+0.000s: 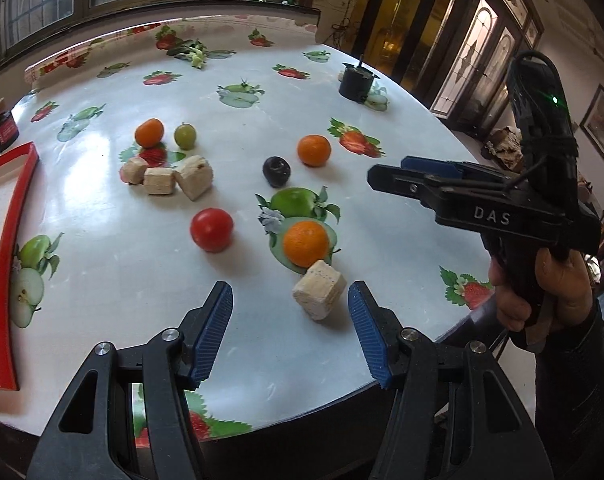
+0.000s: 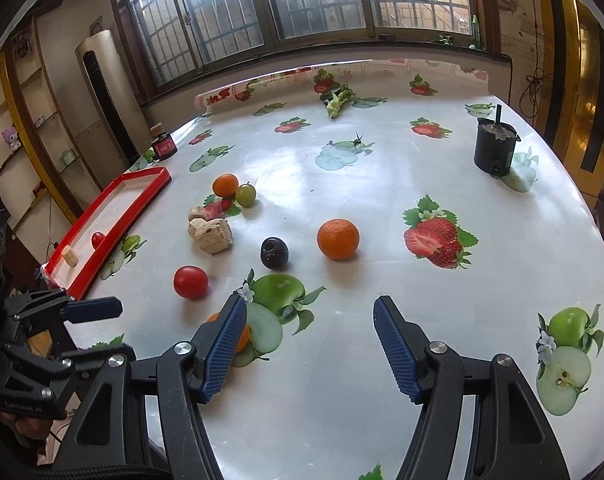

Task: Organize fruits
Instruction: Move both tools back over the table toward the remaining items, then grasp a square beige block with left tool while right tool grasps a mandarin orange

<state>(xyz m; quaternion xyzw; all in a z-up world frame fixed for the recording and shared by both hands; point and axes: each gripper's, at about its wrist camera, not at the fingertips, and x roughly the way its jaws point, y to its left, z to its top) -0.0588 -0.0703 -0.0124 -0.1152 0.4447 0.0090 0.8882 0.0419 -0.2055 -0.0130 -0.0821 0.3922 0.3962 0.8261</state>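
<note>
My left gripper [image 1: 289, 296] is open just above the table's near edge. A beige cube [image 1: 320, 290] lies loose by its right fingertip, and an orange [image 1: 306, 242] sits just beyond. Further out are a red tomato [image 1: 211, 229], a dark plum [image 1: 276, 171], a second orange [image 1: 314, 150], a third orange [image 1: 149, 133] and a green fruit [image 1: 185, 135]. My right gripper [image 2: 310, 304] is open over bare tablecloth; the plum [image 2: 275, 253] and an orange [image 2: 338, 239] lie ahead of it. The red tray [image 2: 142, 176] at left holds a small red fruit [image 2: 98, 239] and a cube [image 2: 71, 257].
Three beige cubes [image 1: 170, 178] cluster near the far fruits. A black pot [image 2: 496, 152] stands at the far right, a small dark jar [image 2: 164, 146] behind the tray, a green sprig [image 2: 336, 102] at the back. A hand [image 1: 542, 288] holds the right gripper past the table's right edge.
</note>
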